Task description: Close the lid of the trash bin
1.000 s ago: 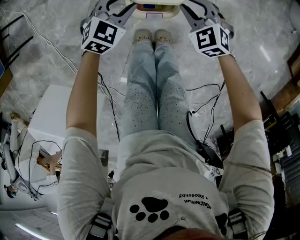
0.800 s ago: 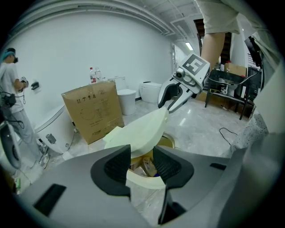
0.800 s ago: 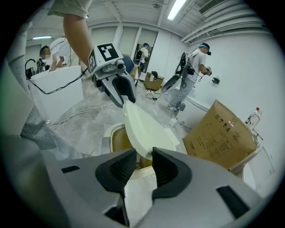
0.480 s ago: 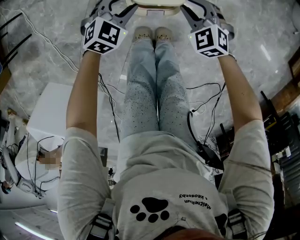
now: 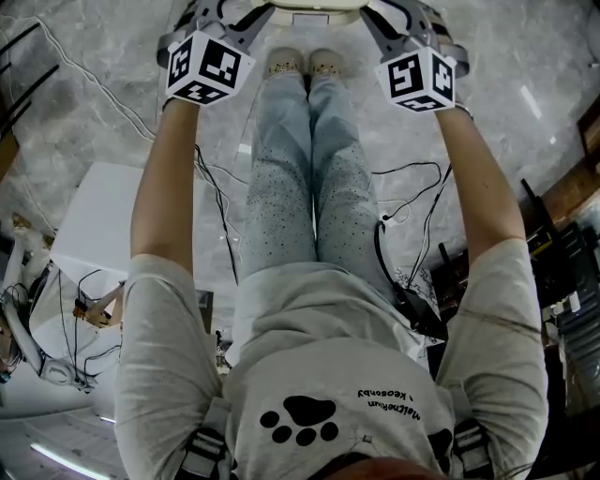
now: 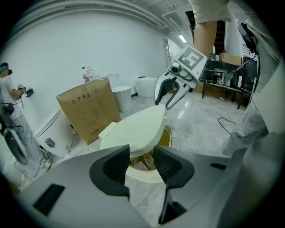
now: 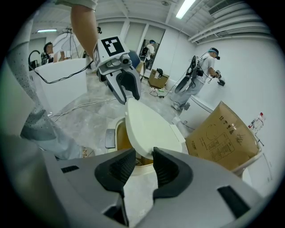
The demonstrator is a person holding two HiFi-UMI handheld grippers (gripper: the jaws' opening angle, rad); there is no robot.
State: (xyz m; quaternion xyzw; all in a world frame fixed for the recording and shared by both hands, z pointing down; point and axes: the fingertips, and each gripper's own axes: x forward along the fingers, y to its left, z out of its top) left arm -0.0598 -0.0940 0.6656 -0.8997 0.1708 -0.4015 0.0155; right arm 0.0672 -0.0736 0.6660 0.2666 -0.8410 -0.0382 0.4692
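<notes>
The cream trash bin (image 6: 143,175) stands on the floor in front of the person's feet, and its lid (image 6: 138,127) hangs tilted, partly lowered over the opening. My left gripper (image 6: 141,160) is at one side of the lid and my right gripper (image 7: 144,162) at the opposite side. The lid's (image 7: 149,127) near edge lies between each pair of jaws. The right jaws are opening, the left stand wide, and neither pair of pads visibly presses on the lid. In the head view only a strip of the bin (image 5: 314,7) shows between the left gripper (image 5: 234,14) and the right gripper (image 5: 389,17).
A cardboard box (image 6: 89,109) leans behind the bin, with white bins (image 6: 121,95) beyond it. People with gear stand by the wall (image 7: 200,75). Cables (image 5: 412,187) trail over the marble floor, and a white box (image 5: 103,220) sits at the person's left.
Both grippers have shifted a little toward the top of the head view, and less of the bin shows between them.
</notes>
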